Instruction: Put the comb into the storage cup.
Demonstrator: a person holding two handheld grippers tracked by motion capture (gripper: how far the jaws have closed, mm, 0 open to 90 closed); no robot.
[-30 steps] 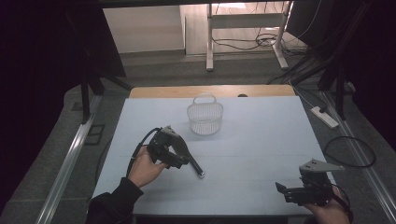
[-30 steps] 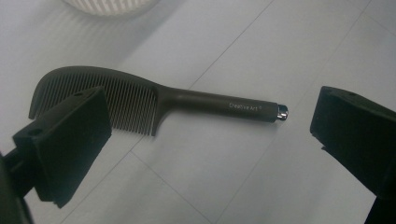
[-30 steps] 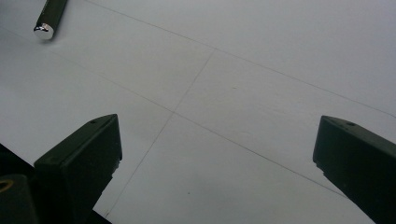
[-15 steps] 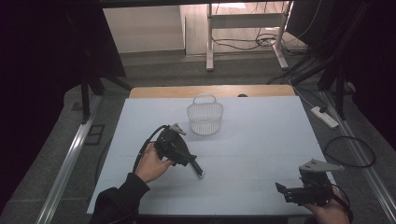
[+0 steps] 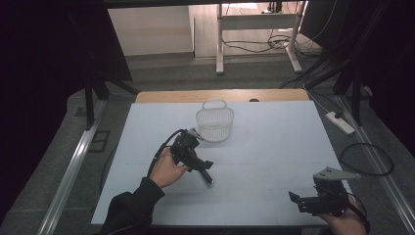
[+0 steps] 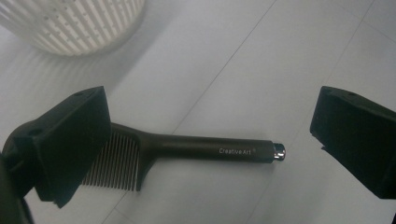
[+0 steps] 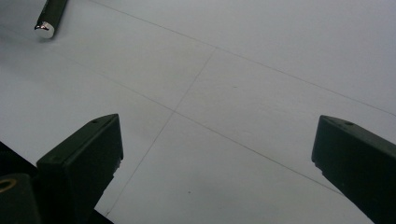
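Change since a second ago: left gripper (image 5: 208, 171) has edged forward and to the right, closer over the comb; right gripper (image 5: 299, 200) has held its place at the near right corner.
Comb (image 6: 196, 150): black, with a long round handle lettered "CreativeArt" and a small silver cap at the end; lies flat on the table (image 5: 274, 142), left of centre and nearer the person than the basket.
Comb teeth (image 6: 114, 163): fine metal pins in a row, partly hidden behind the left jaw in the left gripper view.
Comb in the high view: silver-capped end of the handle (image 5: 209, 182) pokes out beyond the gripper, towards the near edge.
Left gripper state: jaws stand wide apart, one on each side of the comb, gripping nothing; whether the left jaw touches the teeth cannot be told.
Left hand (image 5: 166, 169): wraps the gripper body, a dark sleeve behind it, a black cable looping off the back.
Basket (image 5: 215, 122): white, slotted plastic, with a hoop handle; stands upright just beyond the left gripper, near the far middle of the table; its curved wall (image 6: 70, 21) fills the top left corner of the left gripper view.
Right gripper state: jaws wide apart over bare table, holding nothing, well apart from the comb.
Right gripper view: the comb's silver cap (image 7: 45, 29) shows far off at top left.
Table: pale, faintly lined in a grid.
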